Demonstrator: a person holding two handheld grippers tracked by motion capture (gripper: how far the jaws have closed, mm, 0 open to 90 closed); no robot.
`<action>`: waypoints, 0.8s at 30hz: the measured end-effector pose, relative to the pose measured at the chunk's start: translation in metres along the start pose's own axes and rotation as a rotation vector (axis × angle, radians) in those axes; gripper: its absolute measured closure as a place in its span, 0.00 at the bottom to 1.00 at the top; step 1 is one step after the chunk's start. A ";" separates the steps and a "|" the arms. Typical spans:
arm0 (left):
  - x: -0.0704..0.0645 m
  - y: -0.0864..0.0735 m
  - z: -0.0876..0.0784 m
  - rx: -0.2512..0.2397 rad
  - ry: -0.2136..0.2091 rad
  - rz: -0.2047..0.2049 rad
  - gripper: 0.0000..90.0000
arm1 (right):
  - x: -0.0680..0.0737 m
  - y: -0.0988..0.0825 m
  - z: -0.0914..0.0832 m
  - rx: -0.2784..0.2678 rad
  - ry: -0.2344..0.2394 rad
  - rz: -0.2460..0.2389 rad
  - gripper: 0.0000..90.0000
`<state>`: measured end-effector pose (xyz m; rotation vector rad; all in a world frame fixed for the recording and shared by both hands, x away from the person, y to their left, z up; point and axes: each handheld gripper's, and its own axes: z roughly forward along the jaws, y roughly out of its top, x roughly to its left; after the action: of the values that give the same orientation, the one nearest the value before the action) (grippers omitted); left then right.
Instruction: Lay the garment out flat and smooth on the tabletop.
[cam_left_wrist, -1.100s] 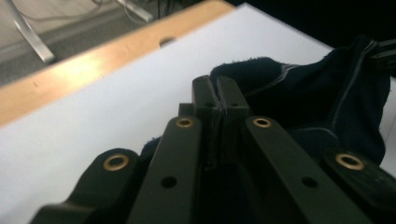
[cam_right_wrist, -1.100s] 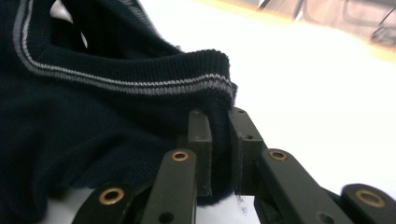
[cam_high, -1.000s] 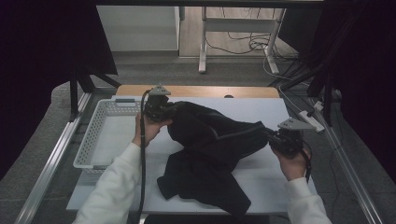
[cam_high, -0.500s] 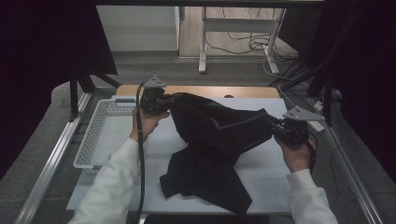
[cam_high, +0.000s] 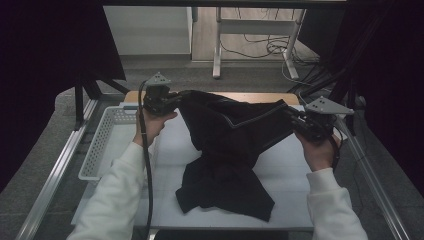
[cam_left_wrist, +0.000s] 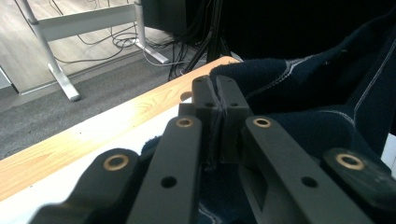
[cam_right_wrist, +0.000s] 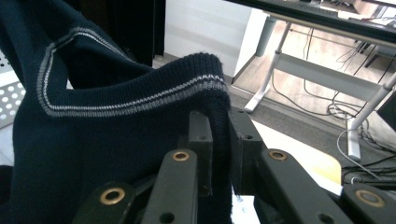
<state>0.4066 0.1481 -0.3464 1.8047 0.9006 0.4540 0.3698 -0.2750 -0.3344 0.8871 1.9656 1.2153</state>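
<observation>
A dark navy sweater (cam_high: 225, 150) with grey striped ribbing hangs between my two grippers above the white mat (cam_high: 285, 170); its lower part still rests crumpled on the mat. My left gripper (cam_high: 172, 97) is shut on a dark fold of the sweater (cam_left_wrist: 299, 93) at the far left, the jaws pressed tight together (cam_left_wrist: 215, 100). My right gripper (cam_high: 295, 117) is shut on the ribbed, striped edge (cam_right_wrist: 205, 81), which drapes over and between its pads (cam_right_wrist: 219, 140). A hand holds each gripper from below.
A white perforated basket (cam_high: 107, 145) sits at the mat's left. The wooden table edge (cam_high: 260, 97) runs along the back. Metal rails (cam_high: 55, 175) flank the table on both sides. A desk frame and cables (cam_high: 260, 45) stand on the floor beyond.
Both grippers have risen with the sweater, the right more than the left, so more of the cloth has lifted off the mat and stretches between them.
</observation>
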 end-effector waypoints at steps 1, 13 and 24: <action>0.000 0.000 0.001 0.002 -0.003 -0.003 0.97 | 0.001 0.001 0.001 0.005 0.001 -0.004 0.90; -0.001 -0.002 0.010 0.027 0.006 0.011 0.97 | -0.001 -0.009 0.021 0.038 0.007 0.015 0.90; 0.008 0.004 0.034 0.067 0.068 -0.034 0.84 | -0.012 0.003 0.050 0.082 0.003 0.034 0.80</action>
<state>0.4362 0.1326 -0.3568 1.8407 1.0025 0.4709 0.4177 -0.2600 -0.3476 0.9639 2.0225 1.1633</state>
